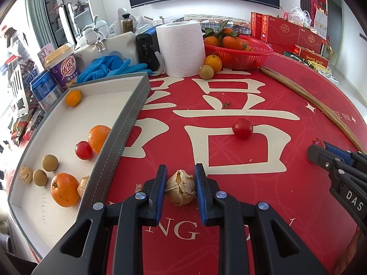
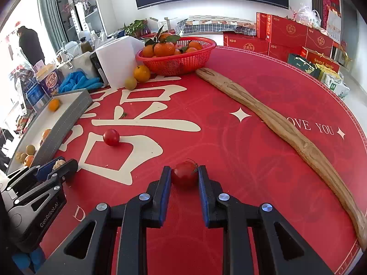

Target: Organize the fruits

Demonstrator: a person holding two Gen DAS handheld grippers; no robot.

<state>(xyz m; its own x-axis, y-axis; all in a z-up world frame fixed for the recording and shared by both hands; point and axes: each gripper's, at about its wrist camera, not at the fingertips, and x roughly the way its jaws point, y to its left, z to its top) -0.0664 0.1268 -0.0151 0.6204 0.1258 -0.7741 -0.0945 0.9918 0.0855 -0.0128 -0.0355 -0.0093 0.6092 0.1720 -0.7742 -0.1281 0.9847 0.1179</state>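
My left gripper (image 1: 180,174) is shut on a husked golden berry (image 1: 180,191) that rests on the red tablecloth, just right of the grey tray (image 1: 128,119). Inside the tray lie oranges (image 1: 65,189), a cherry tomato (image 1: 84,150), longans (image 1: 50,162) and other husked berries. In the right wrist view my right gripper (image 2: 184,170) is shut on a red cherry tomato (image 2: 184,177) on the cloth. The left gripper (image 2: 55,165) shows at the left edge there. Another cherry tomato (image 1: 242,127) lies loose mid-table.
A red basket (image 1: 240,57) of leafy oranges stands at the back, with an orange (image 1: 213,63) and a longan (image 1: 206,72) before it. A paper roll (image 1: 181,48), blue gloves (image 1: 110,67) and cups crowd the back left. A long wooden strip (image 2: 275,123) lies on the right.
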